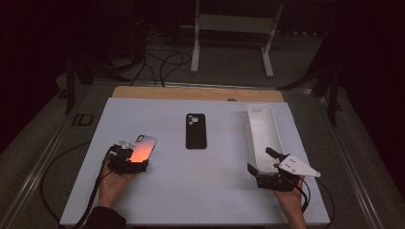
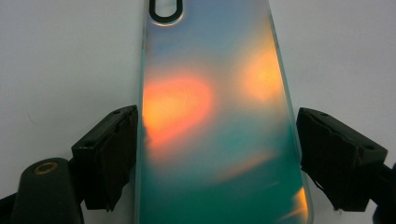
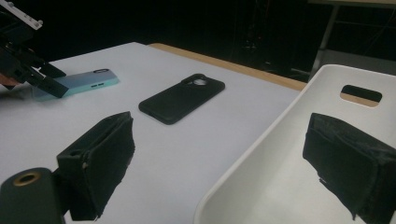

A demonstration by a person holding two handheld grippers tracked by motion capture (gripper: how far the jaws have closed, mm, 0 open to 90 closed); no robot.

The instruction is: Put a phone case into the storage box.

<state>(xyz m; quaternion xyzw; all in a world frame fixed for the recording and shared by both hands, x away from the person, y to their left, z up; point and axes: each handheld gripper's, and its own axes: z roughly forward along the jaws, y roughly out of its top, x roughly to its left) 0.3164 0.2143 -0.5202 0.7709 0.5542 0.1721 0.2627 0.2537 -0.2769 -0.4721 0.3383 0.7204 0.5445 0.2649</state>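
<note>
Iridescent phone case (image 1: 143, 150) is lain flat near the bench (image 1: 200, 191) left edge, bracketed by the left gripper (image 1: 135, 166), jaws apart at its sides. Right gripper (image 1: 260, 160) is held with jaws apart astride the white tray (image 1: 261, 125) near rim, by the right edge. Black case (image 1: 196, 130) is seen mid-bench.

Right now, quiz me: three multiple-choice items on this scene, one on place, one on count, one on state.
1. Where does the black phone case lie?
A. inside the white tray
B. on the table between the iridescent phone case and the white tray
C. in the right gripper

2. How many phone cases are on the table?
A. one
B. two
C. four

3. How do the left gripper jaws stand?
A. open, either side of the iridescent phone case
C. shut on the black phone case
B. shut on nothing

Key: 1 B, high view shows it between that case and the white tray. 2 B, one black, one iridescent. 3 A, left gripper view shows a jaw at each edge.
</note>
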